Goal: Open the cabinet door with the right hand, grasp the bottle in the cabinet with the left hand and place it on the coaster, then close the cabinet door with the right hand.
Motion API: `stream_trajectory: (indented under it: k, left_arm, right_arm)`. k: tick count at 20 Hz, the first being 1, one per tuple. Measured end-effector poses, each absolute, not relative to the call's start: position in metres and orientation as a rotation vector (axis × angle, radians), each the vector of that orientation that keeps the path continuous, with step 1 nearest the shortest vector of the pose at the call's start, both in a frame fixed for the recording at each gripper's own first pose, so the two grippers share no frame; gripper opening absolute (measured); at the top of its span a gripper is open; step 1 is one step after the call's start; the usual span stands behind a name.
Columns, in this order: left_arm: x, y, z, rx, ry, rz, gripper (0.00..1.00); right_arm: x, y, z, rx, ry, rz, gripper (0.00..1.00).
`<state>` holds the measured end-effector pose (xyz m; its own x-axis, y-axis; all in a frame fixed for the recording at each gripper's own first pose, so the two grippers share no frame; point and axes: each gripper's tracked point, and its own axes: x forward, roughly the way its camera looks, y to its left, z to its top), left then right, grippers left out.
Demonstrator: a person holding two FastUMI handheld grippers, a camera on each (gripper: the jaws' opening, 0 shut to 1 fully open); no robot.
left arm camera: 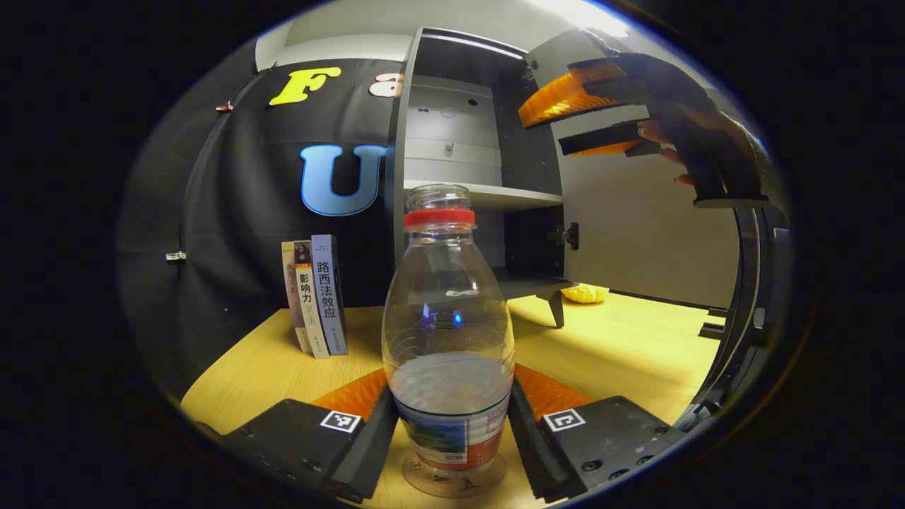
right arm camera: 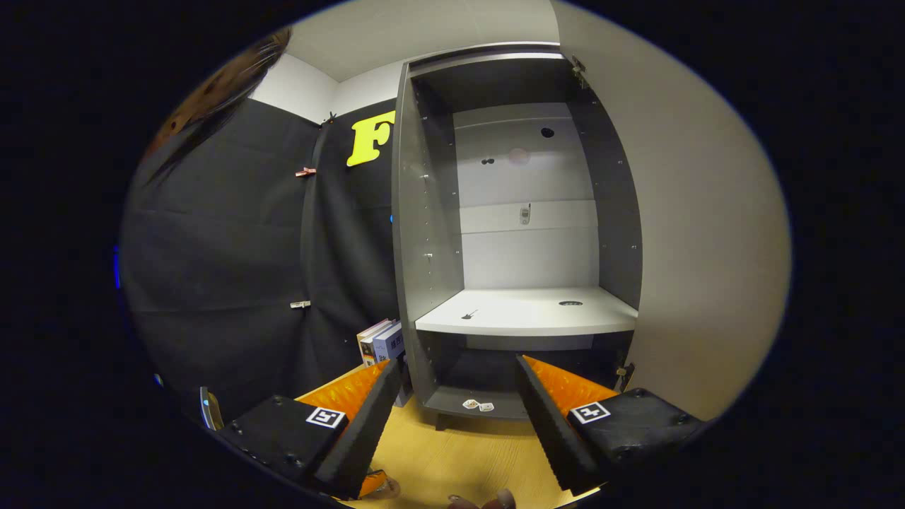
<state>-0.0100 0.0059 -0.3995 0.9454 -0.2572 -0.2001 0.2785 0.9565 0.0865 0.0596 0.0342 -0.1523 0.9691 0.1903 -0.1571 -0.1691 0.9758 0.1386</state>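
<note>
A clear plastic bottle (left arm camera: 448,332) with a red neck ring and no cap stands upright on a transparent coaster (left arm camera: 452,486) on the wooden table. My left gripper (left arm camera: 450,389) is shut on its lower body, one finger pressing each side. The grey cabinet (right arm camera: 527,311) stands open, its door (left arm camera: 636,233) swung out to the right. My right gripper (right arm camera: 458,364) is open and holds nothing, pointing into the cabinet's lower opening. In the left gripper view that right gripper (left arm camera: 544,133) hangs high in a hand beside the door's top edge.
Three books (left arm camera: 314,297) stand upright against the black cloth left of the cabinet. A yellow lump (left arm camera: 585,293) lies on the table (left arm camera: 622,346) behind the cabinet's foot. Two small bits (right arm camera: 478,405) sit on the cabinet's bottom shelf. A dark frame (left arm camera: 742,311) rises at the right.
</note>
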Motion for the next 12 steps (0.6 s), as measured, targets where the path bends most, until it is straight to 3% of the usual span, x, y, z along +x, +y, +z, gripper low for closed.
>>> stream_trajectory:
  k: [6,8,9,12]
  left_arm:
    - [-0.012,0.012,-0.422,0.067,0.232,-0.273,0.82]
    - [-0.012,0.015,-0.423,0.074,0.243,-0.259,0.87]
    - [-0.013,0.017,-0.420,0.074,0.247,-0.256,0.94]
    - [-0.011,0.013,-0.411,0.067,0.242,-0.262,0.95]
  right_arm:
    - [0.058,0.036,-0.162,0.110,0.202,0.200,1.00]
    - [0.058,0.036,-0.165,0.114,0.217,0.206,0.99]
    - [0.058,0.037,-0.166,0.118,0.222,0.209,0.99]
    - [0.057,0.035,-0.164,0.109,0.226,0.206,1.00]
